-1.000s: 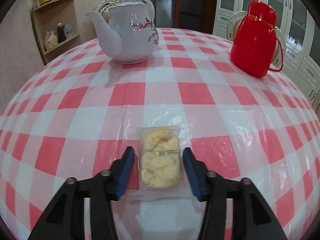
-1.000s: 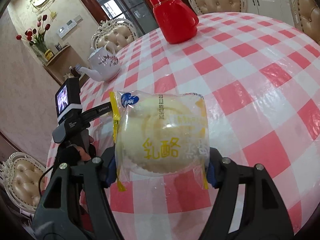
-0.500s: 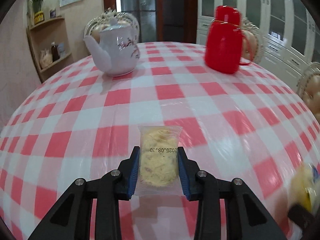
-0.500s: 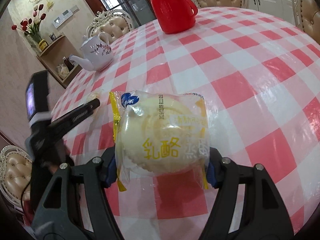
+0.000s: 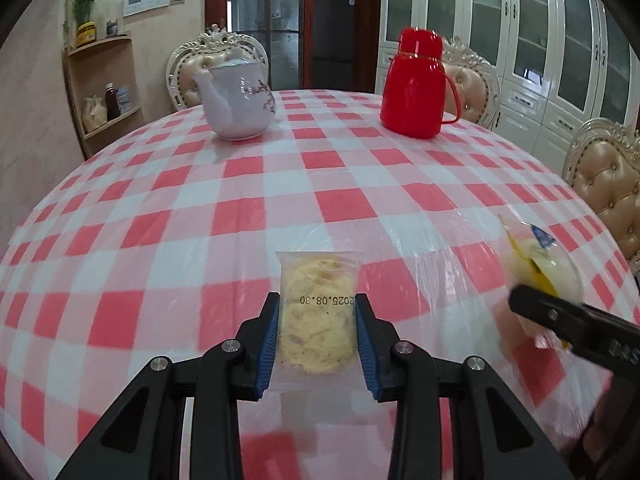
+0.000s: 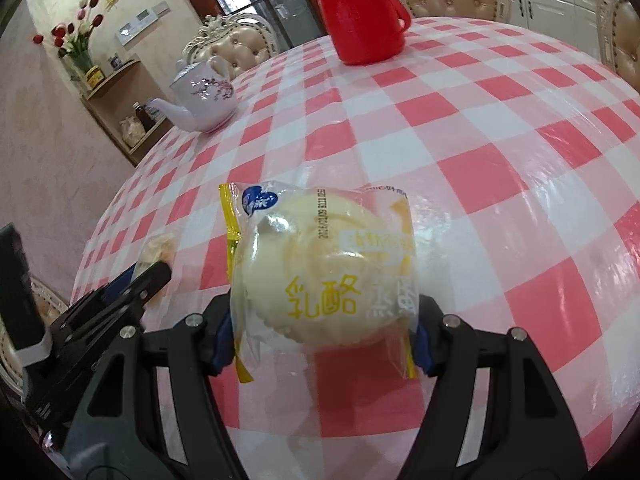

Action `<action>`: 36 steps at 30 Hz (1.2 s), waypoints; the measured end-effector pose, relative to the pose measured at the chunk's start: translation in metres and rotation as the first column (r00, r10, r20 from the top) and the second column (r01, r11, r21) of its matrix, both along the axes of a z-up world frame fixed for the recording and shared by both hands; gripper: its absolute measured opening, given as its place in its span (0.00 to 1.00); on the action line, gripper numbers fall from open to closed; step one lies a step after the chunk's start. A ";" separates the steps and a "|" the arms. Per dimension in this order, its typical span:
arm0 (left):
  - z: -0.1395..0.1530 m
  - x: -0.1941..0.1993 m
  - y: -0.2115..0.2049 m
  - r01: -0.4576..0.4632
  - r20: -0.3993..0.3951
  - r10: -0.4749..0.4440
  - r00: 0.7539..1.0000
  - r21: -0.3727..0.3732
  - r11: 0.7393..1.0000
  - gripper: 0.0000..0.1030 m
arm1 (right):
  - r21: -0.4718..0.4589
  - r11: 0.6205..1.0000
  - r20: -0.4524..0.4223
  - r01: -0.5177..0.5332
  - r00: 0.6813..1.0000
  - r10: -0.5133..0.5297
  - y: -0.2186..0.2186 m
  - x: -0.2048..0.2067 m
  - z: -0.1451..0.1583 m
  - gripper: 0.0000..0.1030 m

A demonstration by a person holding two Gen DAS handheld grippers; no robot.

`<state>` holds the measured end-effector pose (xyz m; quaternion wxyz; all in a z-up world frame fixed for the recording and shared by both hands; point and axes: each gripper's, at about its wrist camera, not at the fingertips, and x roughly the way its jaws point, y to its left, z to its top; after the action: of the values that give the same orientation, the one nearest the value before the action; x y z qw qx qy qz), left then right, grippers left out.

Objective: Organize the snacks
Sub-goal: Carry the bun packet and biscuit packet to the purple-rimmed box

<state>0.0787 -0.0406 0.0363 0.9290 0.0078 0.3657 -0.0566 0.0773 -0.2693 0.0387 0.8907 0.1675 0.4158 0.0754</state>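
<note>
Snacks fill both of your tools. Your left gripper [image 5: 316, 340] has closed within the last second and its blue pads [image 5: 269, 346] now clamp the sides of a small clear packet with a pale yellow flaky cookie [image 5: 318, 314] inside, a printed date running across the film; the packet sticks out forward past the fingertips, above the round table under its red-and-white checked plastic cloth [image 5: 344, 204]. Your right gripper [image 6: 322, 326] is clamped on a wider clear wrapper with yellow edges and yellow lettering that holds a round cream-coloured steamed cake [image 6: 320, 268], and its pads press the wrapper from both sides. In the left wrist view that cake and the right tool's black finger show blurred at the right edge, near the cookie packet but apart from it. At the far side of the table stand a white porcelain teapot with a pink flower pattern [image 5: 236, 100] and a glossy red plastic thermos jug with a handle [image 5: 416, 88], well apart from each other. Cream tufted chairs with carved frames [image 5: 608, 184] ring the table.
</note>
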 end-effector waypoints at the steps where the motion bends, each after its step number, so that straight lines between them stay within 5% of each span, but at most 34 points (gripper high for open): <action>1: 0.002 -0.006 0.004 -0.002 0.005 0.002 1.000 -0.007 1.000 0.36 | -0.006 1.000 0.006 -0.006 1.000 0.006 0.002 0.000 0.001 0.68; 24: 0.012 -0.120 0.103 -0.137 0.061 0.150 0.987 -0.173 0.975 0.36 | -0.013 0.986 0.058 -0.169 0.984 0.170 0.101 -0.071 0.007 0.68; 31: 0.023 -0.194 0.158 -0.232 0.076 0.251 0.965 -0.196 0.953 0.36 | -0.010 0.933 0.070 -0.359 0.931 0.359 0.173 -0.109 0.012 0.68; 36: 0.040 -0.259 0.209 -0.329 0.098 0.348 0.932 -0.171 0.929 0.36 | -0.002 0.853 0.090 -0.522 0.850 0.520 0.238 -0.149 0.018 0.68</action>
<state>-0.1799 0.1687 0.0766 0.9439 -0.1226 0.2965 0.0777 -0.0713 -0.0318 0.0563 0.8523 0.0551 0.4057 0.3255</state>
